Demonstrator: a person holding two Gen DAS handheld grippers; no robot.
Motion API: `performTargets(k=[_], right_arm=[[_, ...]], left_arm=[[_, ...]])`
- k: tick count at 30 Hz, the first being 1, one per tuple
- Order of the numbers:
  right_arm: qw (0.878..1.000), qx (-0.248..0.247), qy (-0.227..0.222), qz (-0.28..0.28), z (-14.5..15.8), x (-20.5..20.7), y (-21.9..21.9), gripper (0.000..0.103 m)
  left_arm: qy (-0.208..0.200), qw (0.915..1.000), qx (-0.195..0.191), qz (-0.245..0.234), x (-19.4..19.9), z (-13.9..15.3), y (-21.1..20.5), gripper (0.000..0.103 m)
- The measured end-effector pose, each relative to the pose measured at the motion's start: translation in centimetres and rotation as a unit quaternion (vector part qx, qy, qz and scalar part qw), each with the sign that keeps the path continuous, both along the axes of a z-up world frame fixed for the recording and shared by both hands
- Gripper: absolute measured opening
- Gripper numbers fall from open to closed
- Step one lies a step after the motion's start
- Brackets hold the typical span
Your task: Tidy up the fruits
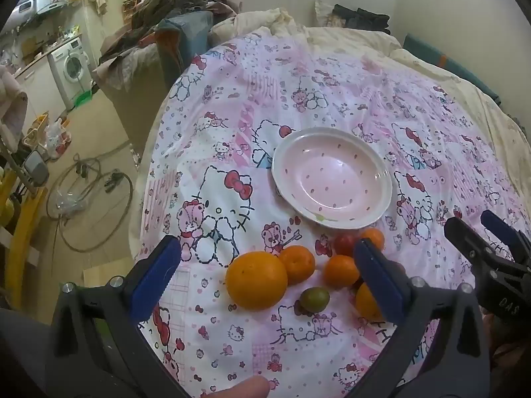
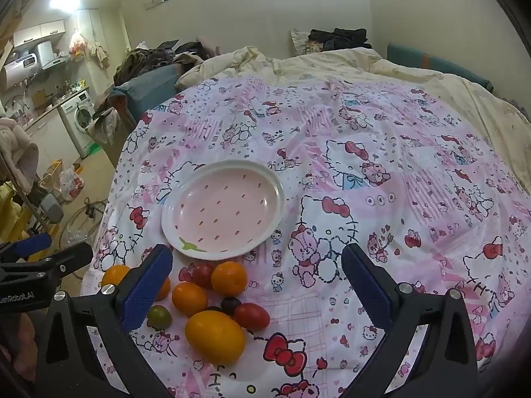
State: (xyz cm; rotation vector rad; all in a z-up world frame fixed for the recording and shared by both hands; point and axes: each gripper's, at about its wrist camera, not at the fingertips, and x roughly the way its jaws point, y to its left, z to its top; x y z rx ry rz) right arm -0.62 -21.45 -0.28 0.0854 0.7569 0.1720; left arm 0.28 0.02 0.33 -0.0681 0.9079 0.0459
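Observation:
A pink plate [image 1: 332, 179] with a white rim lies empty on the Hello Kitty bedspread; it also shows in the right wrist view [image 2: 225, 209]. In front of it lies a cluster of fruit: a large orange [image 1: 256, 280], small oranges [image 1: 297, 263], a green tomato [image 1: 314, 298] and a red tomato [image 1: 343, 243]. The right wrist view shows a yellow-orange fruit [image 2: 215, 335], small oranges [image 2: 229, 278], red tomatoes [image 2: 252, 315], a dark one [image 2: 230, 303] and the green one [image 2: 159, 315]. My left gripper [image 1: 267, 260] is open above the cluster. My right gripper [image 2: 257, 270] is open, empty, above the fruit.
The bedspread [image 2: 381, 172] covers a bed with a cream duvet [image 2: 332, 63] behind. The bed's left edge drops to a floor with hoses [image 1: 89, 199]. A washing machine [image 1: 71, 66] and clothes piles [image 1: 166, 10] stand at the left. The right gripper shows at the left view's right edge [image 1: 491, 248].

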Motion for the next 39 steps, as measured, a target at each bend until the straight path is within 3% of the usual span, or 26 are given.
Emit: performTargets(k=[39], right_arm=[[1.0,0.0,0.008,-0.004,-0.61,0.28,-0.2,0.103]], left_arm=[[0.002,0.9998,-0.019,0.001,-0.45,-0.71,0.45,0.103]])
